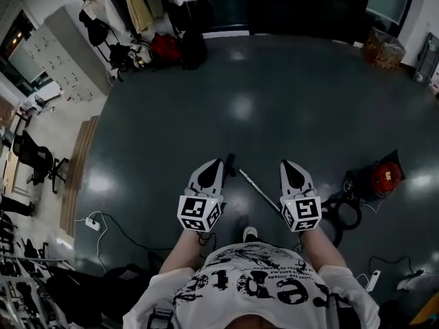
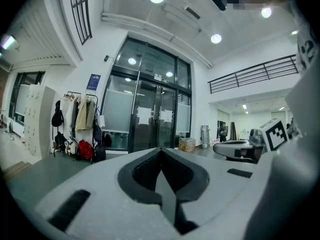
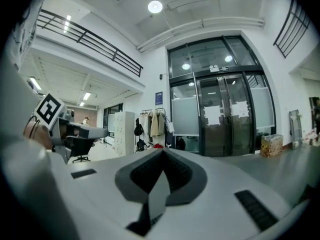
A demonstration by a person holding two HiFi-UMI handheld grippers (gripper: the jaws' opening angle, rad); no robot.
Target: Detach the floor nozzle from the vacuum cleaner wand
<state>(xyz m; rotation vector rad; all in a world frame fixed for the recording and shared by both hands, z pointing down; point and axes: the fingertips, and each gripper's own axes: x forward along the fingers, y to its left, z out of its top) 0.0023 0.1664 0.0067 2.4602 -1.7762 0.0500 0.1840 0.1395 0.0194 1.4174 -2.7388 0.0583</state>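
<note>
On the dark floor in the head view lies a thin metal wand (image 1: 259, 189). A small black piece that may be the floor nozzle (image 1: 230, 161) sits at its far end. The red vacuum canister (image 1: 385, 177) and its coiled black hose (image 1: 344, 211) lie to the right. Both grippers are held up level, high above the floor and touching none of these. My left gripper (image 1: 217, 164) (image 2: 161, 151) is shut and empty. My right gripper (image 1: 289, 164) (image 3: 162, 152) is also shut and empty. Each gripper view faces the glass doors.
A coat rack with clothes and bags (image 1: 140, 19) stands at the back left beside white lockers (image 1: 62, 67). A cardboard box (image 1: 383, 46) sits at the back right. Power strips with cables (image 1: 92, 221) (image 1: 374, 279) lie on the floor, and an office chair (image 1: 38, 160) stands at the left.
</note>
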